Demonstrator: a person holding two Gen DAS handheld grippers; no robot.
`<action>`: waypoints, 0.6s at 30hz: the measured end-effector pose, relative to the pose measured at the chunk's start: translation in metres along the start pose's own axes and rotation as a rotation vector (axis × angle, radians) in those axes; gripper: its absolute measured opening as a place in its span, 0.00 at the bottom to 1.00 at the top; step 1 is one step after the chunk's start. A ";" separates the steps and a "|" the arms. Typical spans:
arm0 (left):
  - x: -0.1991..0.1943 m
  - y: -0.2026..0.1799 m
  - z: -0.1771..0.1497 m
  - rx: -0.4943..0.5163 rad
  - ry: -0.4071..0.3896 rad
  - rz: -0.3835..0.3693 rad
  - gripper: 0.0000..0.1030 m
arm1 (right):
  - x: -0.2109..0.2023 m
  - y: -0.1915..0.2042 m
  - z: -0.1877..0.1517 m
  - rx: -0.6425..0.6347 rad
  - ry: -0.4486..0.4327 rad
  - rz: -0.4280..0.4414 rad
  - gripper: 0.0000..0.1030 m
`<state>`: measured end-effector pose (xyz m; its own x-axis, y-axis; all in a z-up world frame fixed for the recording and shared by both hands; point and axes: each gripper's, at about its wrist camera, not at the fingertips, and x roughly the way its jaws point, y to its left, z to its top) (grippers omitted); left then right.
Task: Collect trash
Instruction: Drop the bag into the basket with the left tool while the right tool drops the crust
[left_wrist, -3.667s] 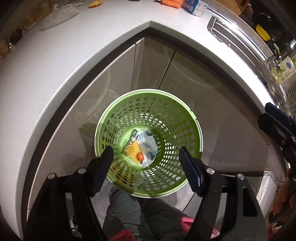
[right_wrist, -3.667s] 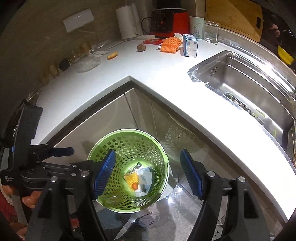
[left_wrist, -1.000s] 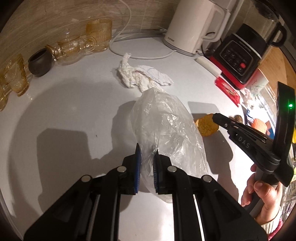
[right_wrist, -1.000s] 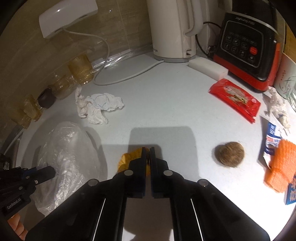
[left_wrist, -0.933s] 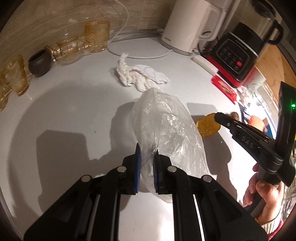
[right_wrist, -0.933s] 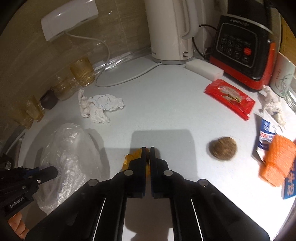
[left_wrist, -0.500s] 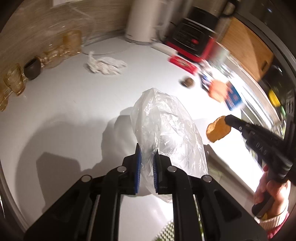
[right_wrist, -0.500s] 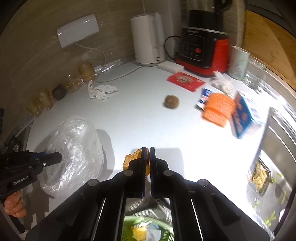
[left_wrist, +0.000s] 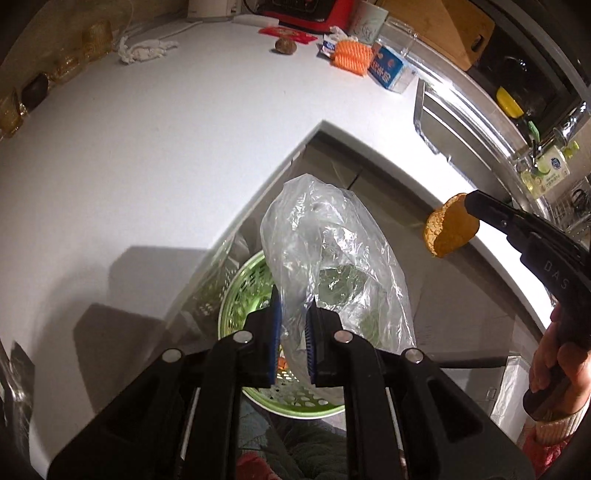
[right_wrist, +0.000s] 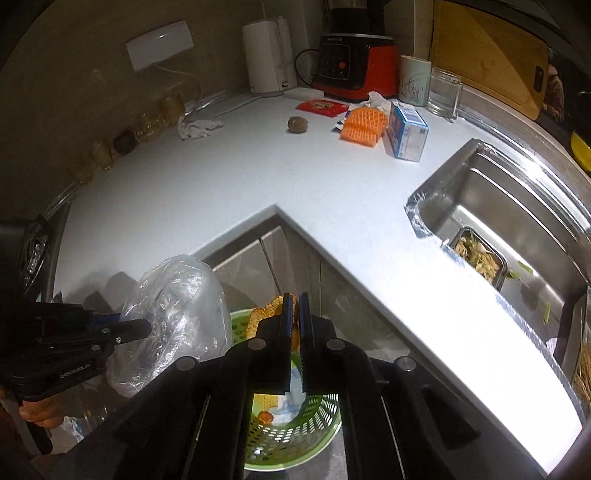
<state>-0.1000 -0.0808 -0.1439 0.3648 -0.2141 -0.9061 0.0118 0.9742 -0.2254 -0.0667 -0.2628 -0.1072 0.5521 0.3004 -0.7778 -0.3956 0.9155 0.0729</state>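
My left gripper (left_wrist: 293, 312) is shut on a clear plastic bag (left_wrist: 332, 254) and holds it above the green perforated bin (left_wrist: 236, 299) on the floor. My right gripper (right_wrist: 291, 301) is shut on an orange peel (right_wrist: 264, 315), also over the bin (right_wrist: 314, 417). From the left wrist view the peel (left_wrist: 448, 230) hangs to the right of the bag. The bag (right_wrist: 177, 314) shows at the left in the right wrist view. Earlier trash lies in the bin's bottom (right_wrist: 273, 406).
The white corner counter (right_wrist: 229, 184) carries crumpled tissue (right_wrist: 197, 127), a brown round item (right_wrist: 296, 123), a red packet (right_wrist: 321, 107), orange foam net (right_wrist: 362, 127) and a small carton (right_wrist: 406, 134). A steel sink (right_wrist: 517, 221) lies to the right. Kettle and blender stand at the back.
Both grippers lifted their items off the counter and pulled back past the counter's edge, and now hold the bag and the peel over the bin.
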 end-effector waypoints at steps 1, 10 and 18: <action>0.007 -0.003 -0.006 0.000 0.018 0.006 0.11 | -0.002 0.000 -0.006 0.000 0.006 0.000 0.04; 0.064 -0.010 -0.045 -0.051 0.149 0.051 0.34 | -0.018 -0.003 -0.038 -0.001 0.022 0.000 0.04; 0.047 -0.006 -0.039 -0.093 0.099 0.077 0.47 | -0.019 0.002 -0.053 -0.013 0.039 0.032 0.04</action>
<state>-0.1198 -0.1000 -0.1988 0.2679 -0.1494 -0.9518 -0.1011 0.9781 -0.1820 -0.1170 -0.2806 -0.1253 0.5100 0.3187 -0.7989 -0.4226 0.9019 0.0900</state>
